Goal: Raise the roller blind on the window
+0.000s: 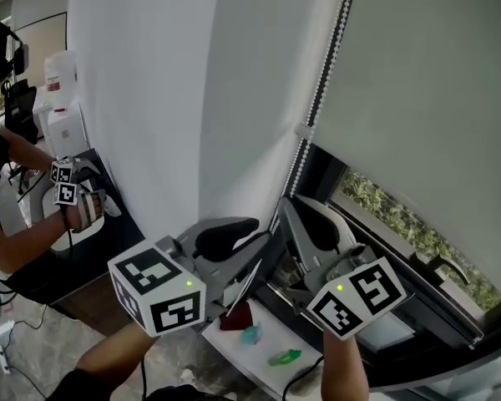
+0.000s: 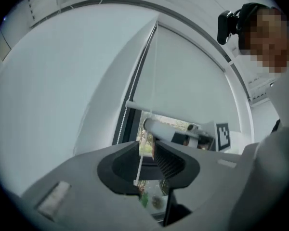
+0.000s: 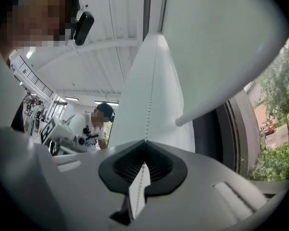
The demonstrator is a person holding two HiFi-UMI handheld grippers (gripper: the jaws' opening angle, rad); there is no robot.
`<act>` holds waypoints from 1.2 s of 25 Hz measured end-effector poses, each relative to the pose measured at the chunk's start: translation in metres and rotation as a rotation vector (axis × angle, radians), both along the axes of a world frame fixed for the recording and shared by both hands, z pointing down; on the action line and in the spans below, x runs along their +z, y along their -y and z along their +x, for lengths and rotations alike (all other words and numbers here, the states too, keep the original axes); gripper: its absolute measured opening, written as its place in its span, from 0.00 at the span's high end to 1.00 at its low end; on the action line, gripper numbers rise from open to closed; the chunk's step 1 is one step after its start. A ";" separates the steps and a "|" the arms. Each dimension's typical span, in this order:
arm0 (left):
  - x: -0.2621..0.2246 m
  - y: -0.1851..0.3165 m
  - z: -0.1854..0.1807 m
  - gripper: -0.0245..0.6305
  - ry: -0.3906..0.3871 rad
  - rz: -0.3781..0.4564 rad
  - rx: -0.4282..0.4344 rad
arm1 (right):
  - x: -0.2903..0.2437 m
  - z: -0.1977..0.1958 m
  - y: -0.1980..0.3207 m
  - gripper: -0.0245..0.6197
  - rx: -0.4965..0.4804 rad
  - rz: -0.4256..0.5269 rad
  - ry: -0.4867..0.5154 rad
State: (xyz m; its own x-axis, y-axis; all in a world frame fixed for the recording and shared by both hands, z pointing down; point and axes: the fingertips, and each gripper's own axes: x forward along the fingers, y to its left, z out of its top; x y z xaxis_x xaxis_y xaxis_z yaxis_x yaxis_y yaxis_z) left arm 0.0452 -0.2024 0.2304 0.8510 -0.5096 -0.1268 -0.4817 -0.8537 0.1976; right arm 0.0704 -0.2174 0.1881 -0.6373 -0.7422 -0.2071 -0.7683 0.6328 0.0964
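Note:
The grey roller blind [image 1: 426,90] hangs over most of the window, and its bottom bar [image 3: 216,102] leaves a strip of glass below. A white bead chain [image 1: 321,86] runs down its left edge. My right gripper [image 1: 285,211] is shut on this chain [image 3: 151,90], which enters the closed jaws [image 3: 145,142] and comes out below them. My left gripper [image 1: 263,245] is just left of it and slightly lower. In the left gripper view its jaws [image 2: 147,148] stand open, and a chain strand [image 2: 138,170] hangs loose between the pads without being pressed.
A white wall pillar [image 1: 167,98] stands left of the chain. The sill [image 1: 234,349] below holds a dark red thing [image 1: 238,316] and a green one [image 1: 284,357]. Another person [image 1: 33,215] with marker cubes stands at the far left. Shrubs [image 1: 401,224] show through the glass.

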 end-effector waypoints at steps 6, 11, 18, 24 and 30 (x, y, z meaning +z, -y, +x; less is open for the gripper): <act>-0.031 0.010 0.006 0.80 0.036 0.084 -0.046 | 0.074 -0.004 0.001 0.95 0.005 -0.131 -0.064; -0.026 0.018 0.016 0.80 0.083 0.092 -0.046 | 0.137 -0.008 0.000 0.95 0.001 -0.240 -0.103; -0.015 0.027 0.028 0.82 0.137 0.118 -0.062 | 0.176 -0.008 0.000 0.95 0.013 -0.308 -0.121; -0.009 0.031 0.027 0.95 0.157 0.120 -0.071 | 0.177 -0.003 0.003 0.95 0.021 -0.322 -0.110; -0.004 0.032 0.022 0.95 0.190 0.124 -0.073 | 0.164 0.000 -0.010 0.86 -0.077 -0.338 -0.136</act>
State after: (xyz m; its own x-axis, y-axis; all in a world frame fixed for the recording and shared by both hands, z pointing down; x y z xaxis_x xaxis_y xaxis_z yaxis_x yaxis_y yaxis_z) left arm 0.0672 -0.2340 0.2268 0.8268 -0.5615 -0.0336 -0.5619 -0.8272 -0.0061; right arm 0.0703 -0.2074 0.3523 -0.6986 -0.7033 0.1319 -0.7119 0.7017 -0.0294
